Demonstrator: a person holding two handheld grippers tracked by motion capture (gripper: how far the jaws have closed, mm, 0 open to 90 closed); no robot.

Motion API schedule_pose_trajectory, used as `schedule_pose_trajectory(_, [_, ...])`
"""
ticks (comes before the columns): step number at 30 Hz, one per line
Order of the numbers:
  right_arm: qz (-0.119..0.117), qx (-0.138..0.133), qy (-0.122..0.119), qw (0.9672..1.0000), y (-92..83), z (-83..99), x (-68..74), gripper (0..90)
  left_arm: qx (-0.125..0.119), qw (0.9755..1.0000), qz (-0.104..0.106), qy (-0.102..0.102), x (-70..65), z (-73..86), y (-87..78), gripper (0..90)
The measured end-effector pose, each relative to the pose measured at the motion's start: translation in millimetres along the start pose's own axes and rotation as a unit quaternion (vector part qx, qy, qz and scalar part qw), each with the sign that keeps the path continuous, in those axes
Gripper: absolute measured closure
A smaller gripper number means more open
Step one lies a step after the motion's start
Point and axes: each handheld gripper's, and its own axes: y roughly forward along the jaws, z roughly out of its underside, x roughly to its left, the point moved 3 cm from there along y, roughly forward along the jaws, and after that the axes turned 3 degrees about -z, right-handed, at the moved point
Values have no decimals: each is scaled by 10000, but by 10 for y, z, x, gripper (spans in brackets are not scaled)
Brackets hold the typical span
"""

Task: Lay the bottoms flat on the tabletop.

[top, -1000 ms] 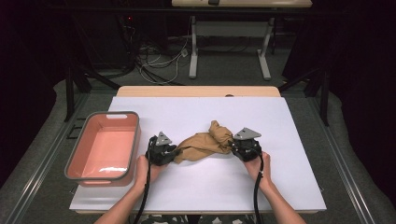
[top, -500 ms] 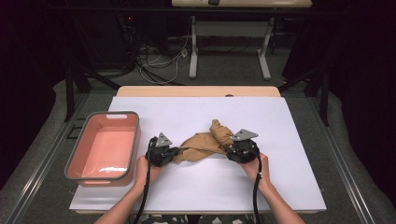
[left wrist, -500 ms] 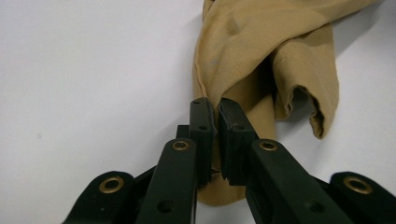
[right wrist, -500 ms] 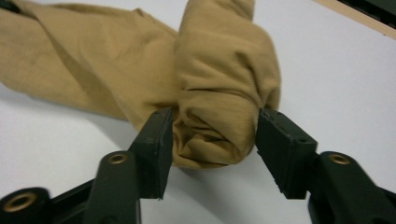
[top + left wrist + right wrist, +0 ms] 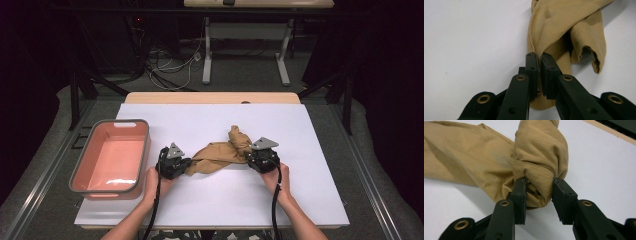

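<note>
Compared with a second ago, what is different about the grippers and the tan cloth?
Little. The right gripper has just been closing its jaws around the bunched end of the tan cloth. The left gripper stays pinched on the cloth's other end. Both hands, the cloth and the pink tray kept their places.

Desk (image 5: pixel 310 200) sheet lit bright and even from overhead; surroundings at 9, 12 and 3 o'clock near black. Soft shadow under cloth (image 5: pixel 564 27) toward 3 o'clock. Near tool arms blurred at 6 o'clock.
</note>
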Motion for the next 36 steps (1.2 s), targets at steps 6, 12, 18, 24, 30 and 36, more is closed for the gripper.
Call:
schedule_pose_trajectory(6, [-41, 38, 209, 9998, 18, 23, -74, 654, -52, 10000, 17, 11, -13, -7, -13, 848])
schedule_pose_trajectory(12, [-35, 100, 348, 9993, 49, 50, -134, 656, -182, 9998, 50, -24, -31, -20, -40, 849])
schedule_pose_trajectory(18, [-8, 153, 461, 9988, 97, 83, -188, 657, -145, 9998, 148, 23, -57, -23, -43, 843])
schedule_pose_trajectory(24, [-47, 320, 566, 9979, 128, 116, -236, 657, -174, 9998, 138, 23, -46, -25, -42, 773])
schedule_pose_trajectory(30, [-57, 286, 636, 9976, 137, 125, -255, 649, -143, 9998, 65, -106, -14, -46, -65, 495])
schedule_pose_trajectory(36, [-35, 181, 509, 9985, 14, 55, -203, 546, -167, 9996, 41, -217, 6, -51, -86, 310])
